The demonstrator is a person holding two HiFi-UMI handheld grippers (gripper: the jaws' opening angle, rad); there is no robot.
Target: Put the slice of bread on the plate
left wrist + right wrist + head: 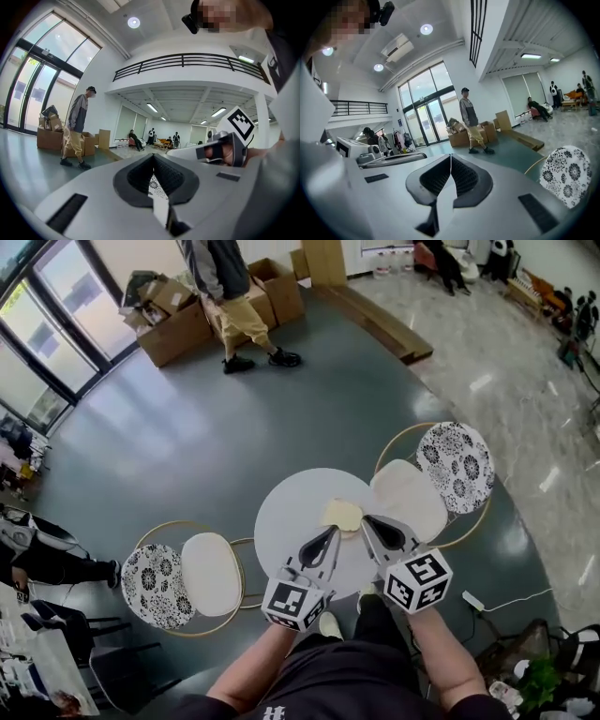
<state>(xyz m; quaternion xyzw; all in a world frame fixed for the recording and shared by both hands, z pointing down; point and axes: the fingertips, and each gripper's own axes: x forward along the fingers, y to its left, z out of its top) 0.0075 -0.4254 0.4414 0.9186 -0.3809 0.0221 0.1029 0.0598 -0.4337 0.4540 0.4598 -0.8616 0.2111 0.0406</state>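
Bread (pixel 343 515): lies flat on round white table (pixel 281 521), far side, just ahead of both grippers' tips. Plate not distinguishable from the white top.
Left gripper (pixel 330 534): jaws pressed together, nothing between.
Right gripper (pixel 368 523): jaws likewise closed, empty.
Chair (pixel 211 573) at table's left, another (pixel 410 495) at right.
Beyond: person (pixel 225 296) beside boxes (pixel 173 329).
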